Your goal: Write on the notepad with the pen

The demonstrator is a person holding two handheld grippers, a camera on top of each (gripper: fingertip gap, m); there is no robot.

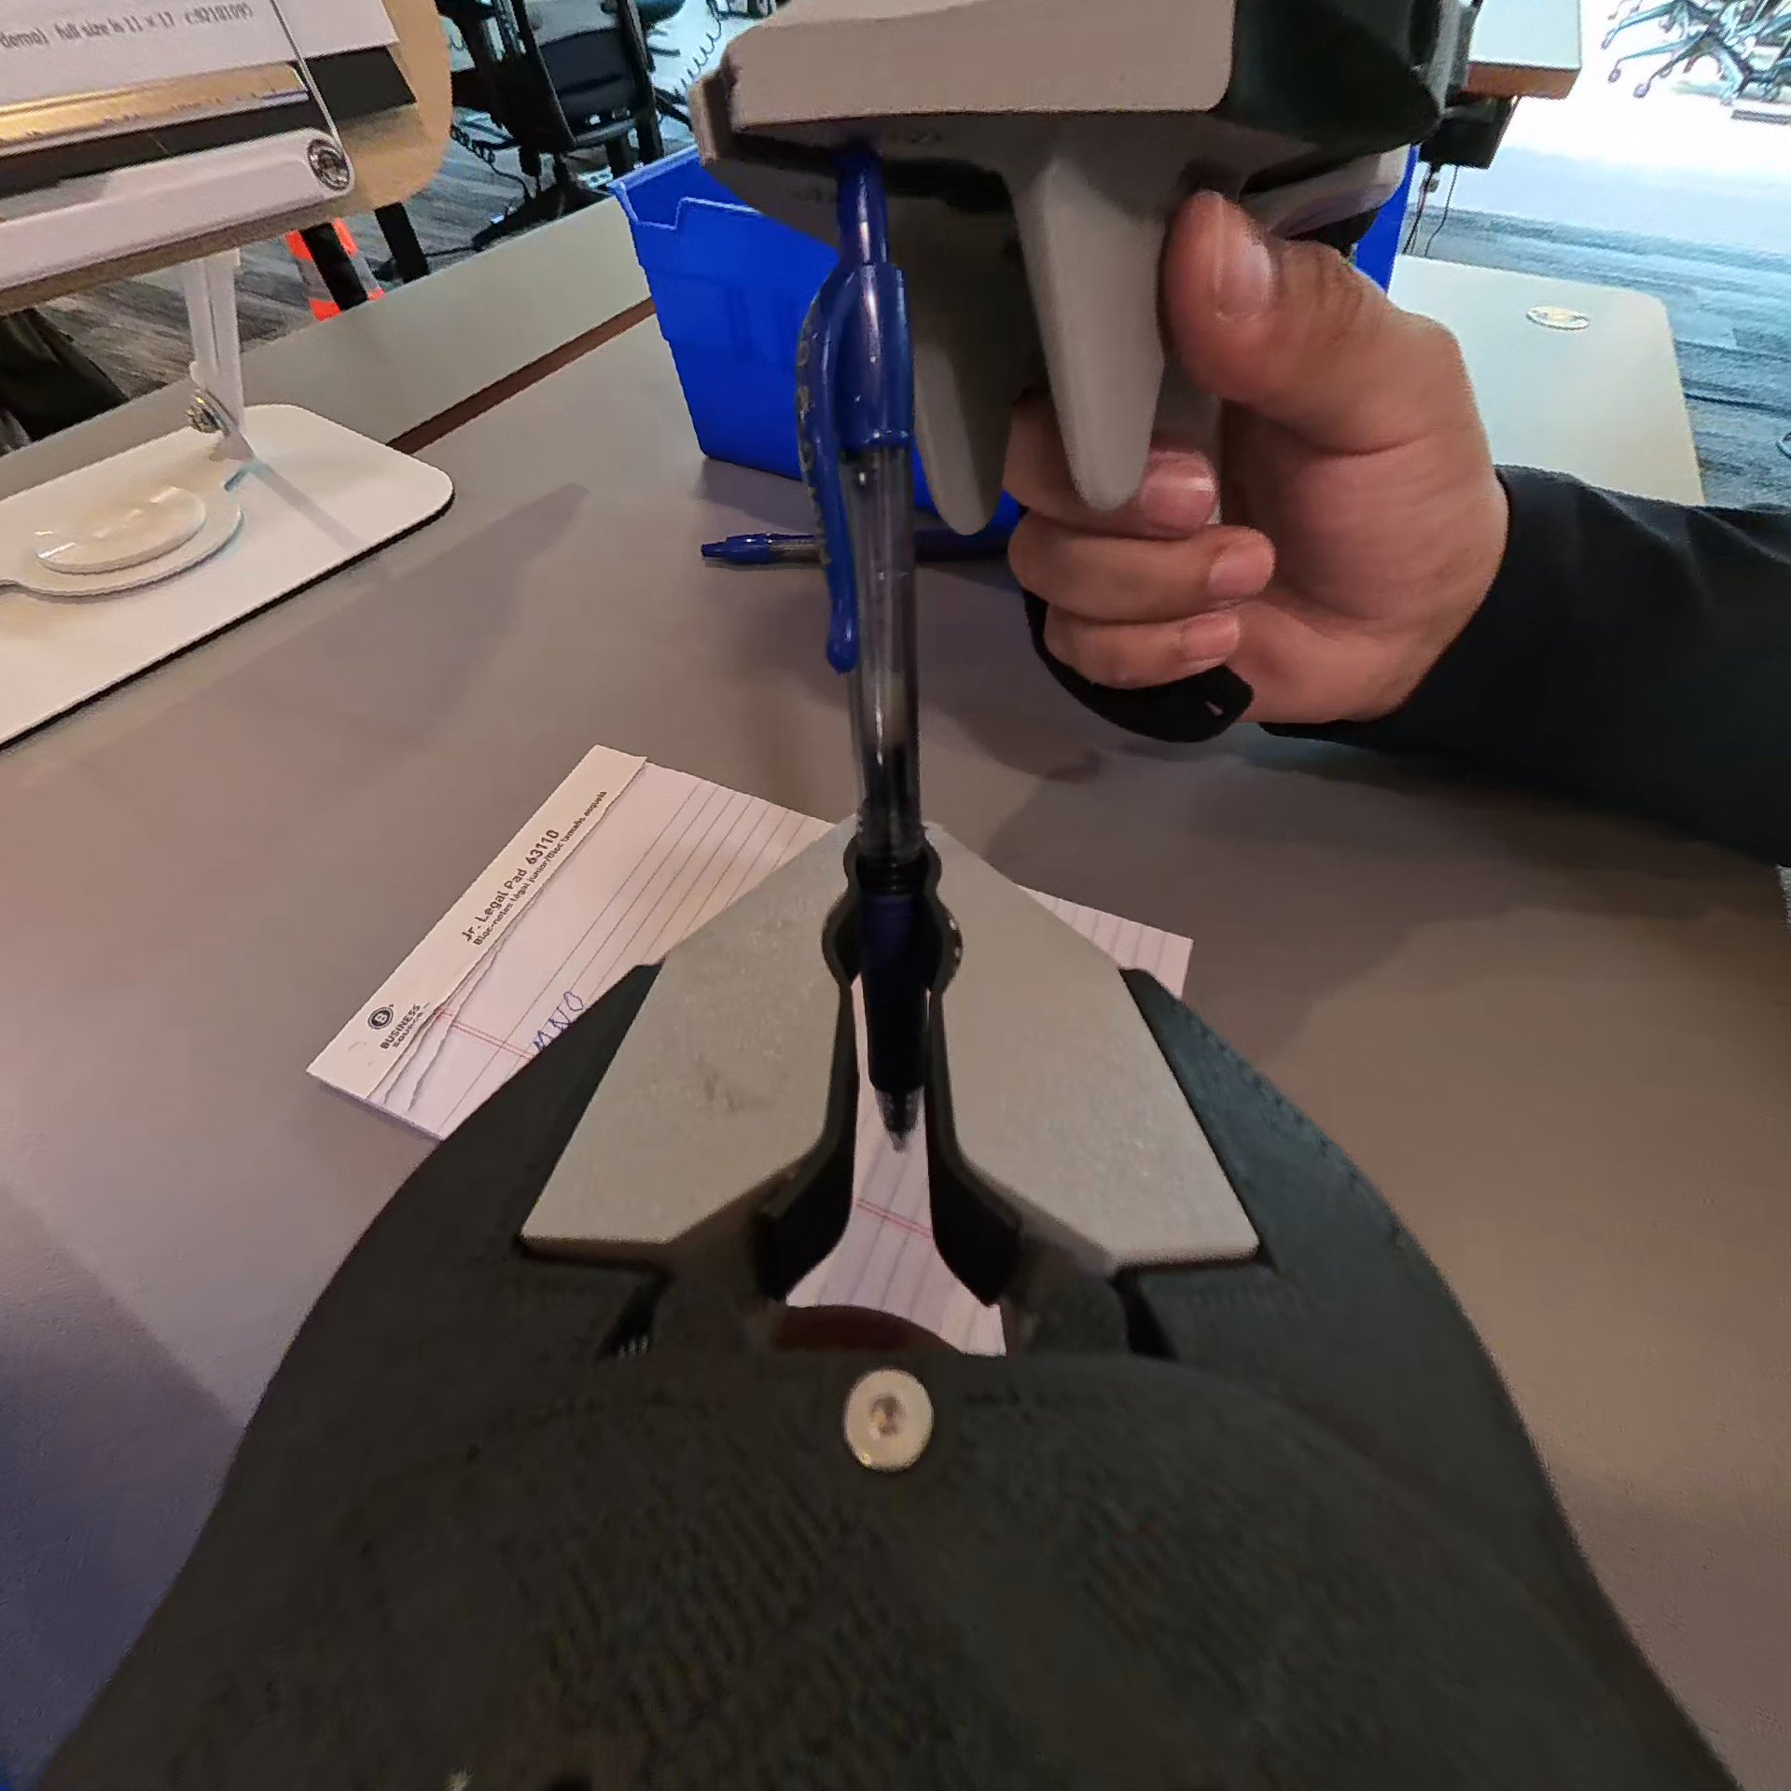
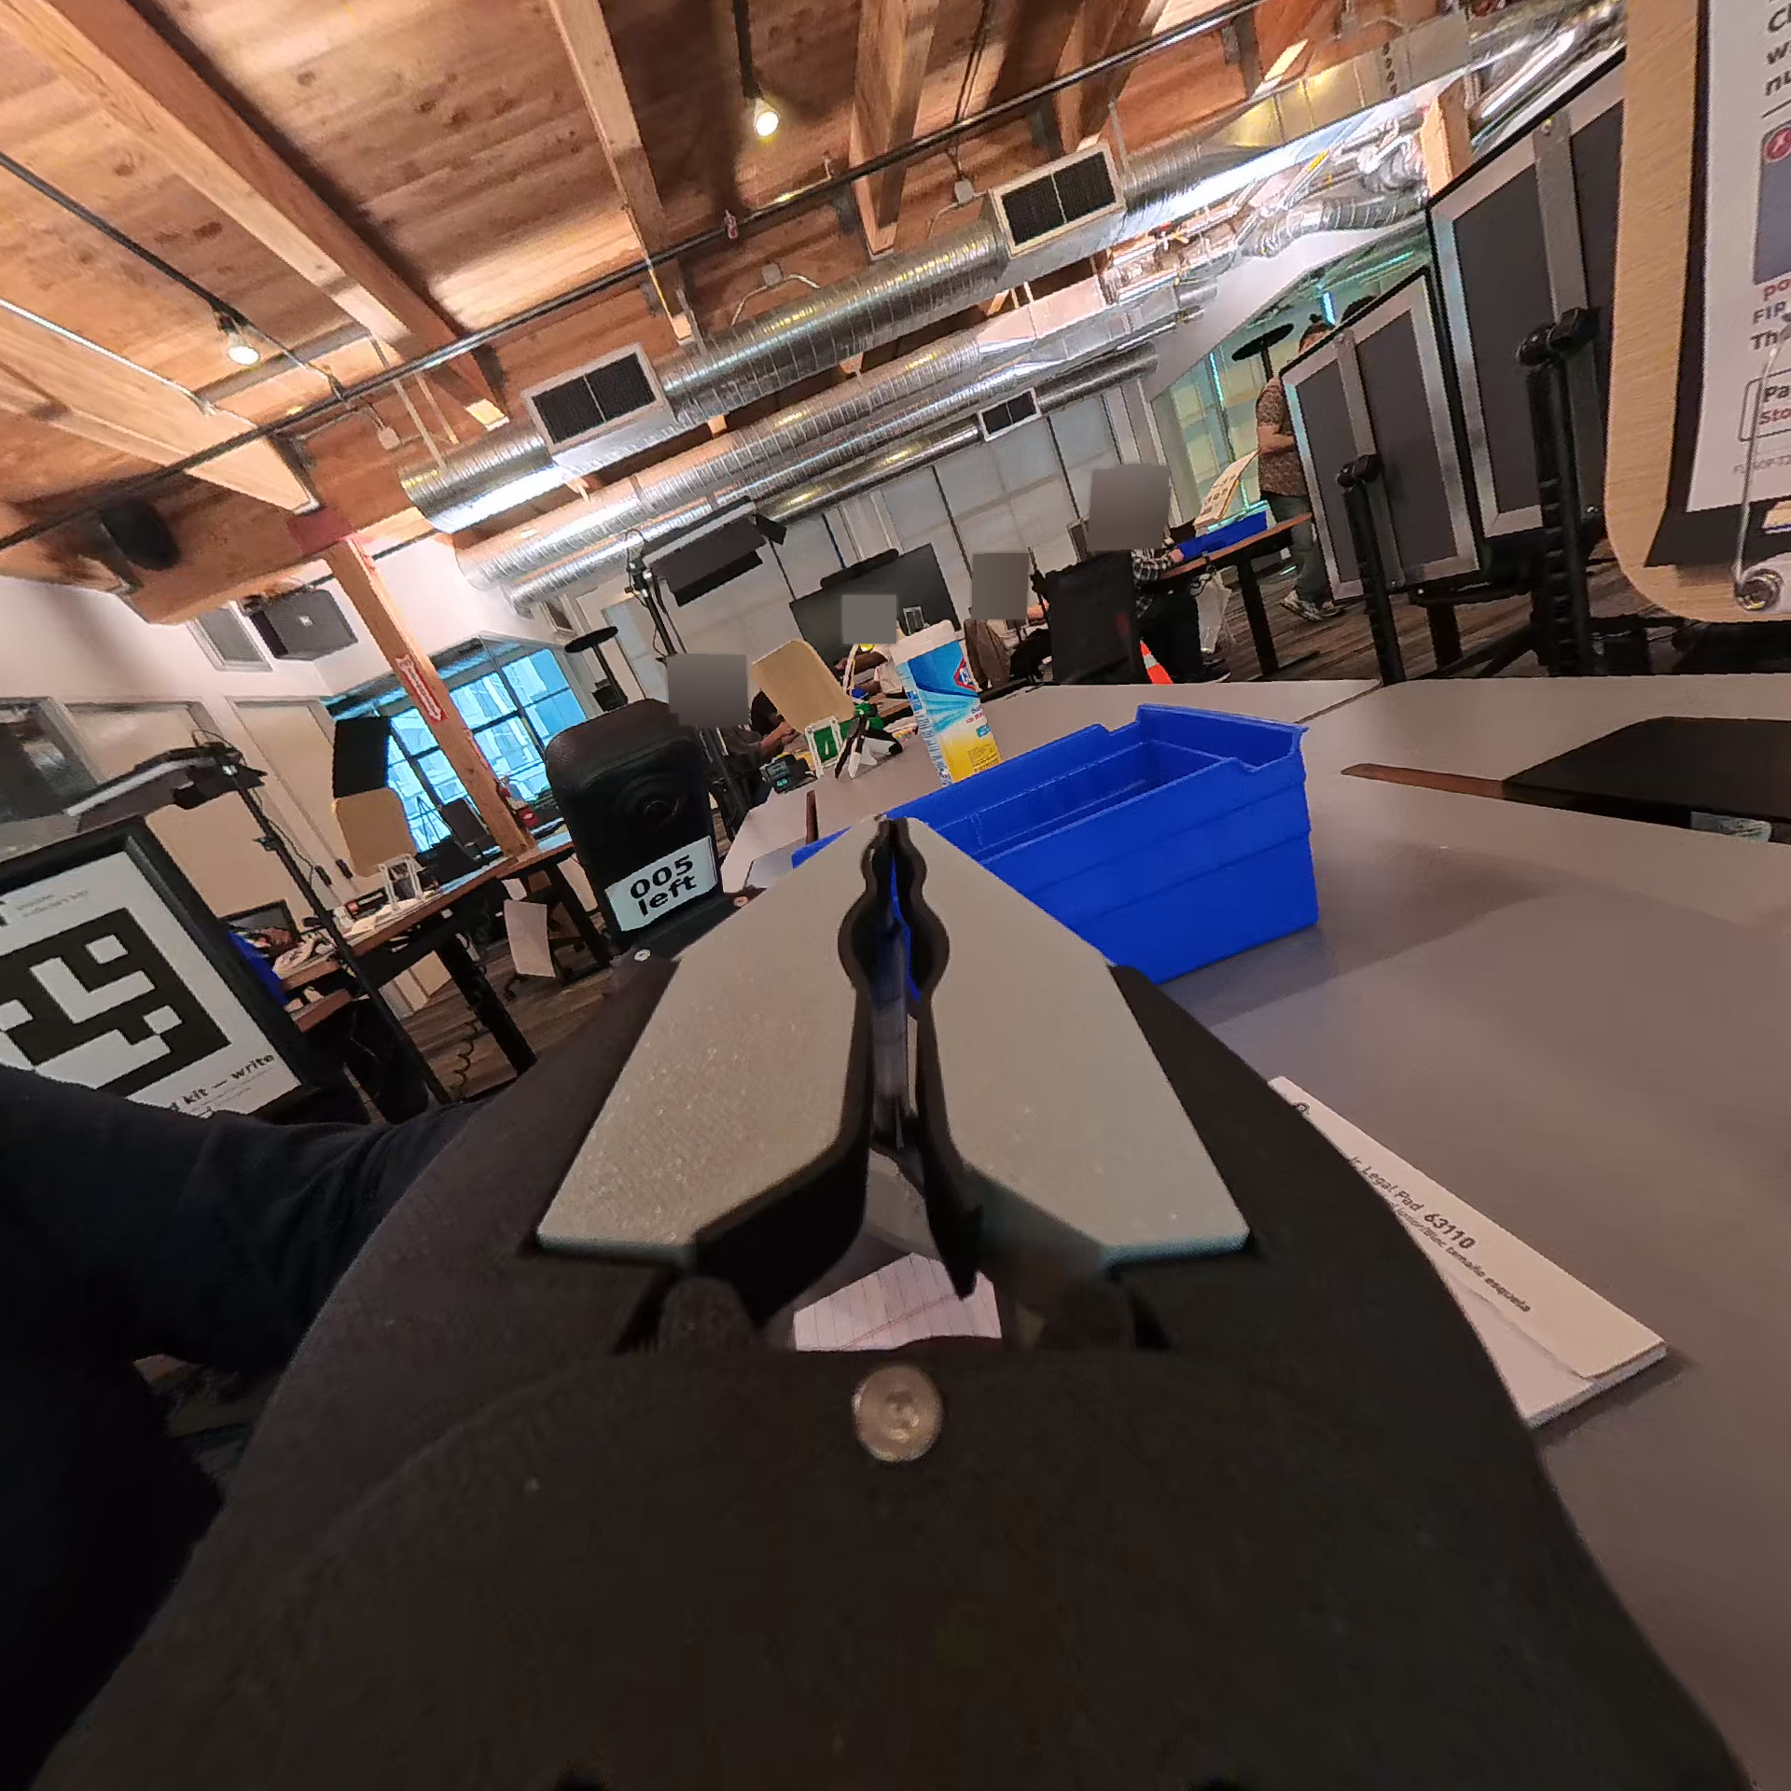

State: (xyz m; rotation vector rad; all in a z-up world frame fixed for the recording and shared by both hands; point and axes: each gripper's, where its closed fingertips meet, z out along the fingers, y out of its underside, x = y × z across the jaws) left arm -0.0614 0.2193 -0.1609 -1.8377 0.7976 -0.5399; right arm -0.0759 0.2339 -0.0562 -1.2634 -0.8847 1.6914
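Note:
A blue-and-clear pen point(image 1: 877, 601) stands nearly upright over a white lined notepad point(image 1: 678, 853) on the grey table. My left gripper point(image 1: 892, 853) is shut on the pen's dark lower grip. The pen tip point(image 1: 896, 1129) is at the page between my fingers; I cannot tell whether it touches. Blue handwriting point(image 1: 557, 1018) shows near the pad's top margin. My right gripper point(image 2: 892, 843) is shut on the pen's upper part point(image 2: 890, 1018); in the left wrist view it sits at the top point(image 1: 969, 97), held by a hand point(image 1: 1308, 485). The notepad also shows in the right wrist view point(image 2: 1454, 1289).
A blue bin point(image 1: 717, 320) point(image 2: 1115, 853) stands behind the pad. A second blue pen point(image 1: 775, 546) lies in front of the bin. A white stand base point(image 1: 194, 523) sits at the left. A wipes canister point(image 2: 945, 707) and a black mat point(image 2: 1667, 766) are farther back. Some 10 cm of space lies between my two pairs of fingers.

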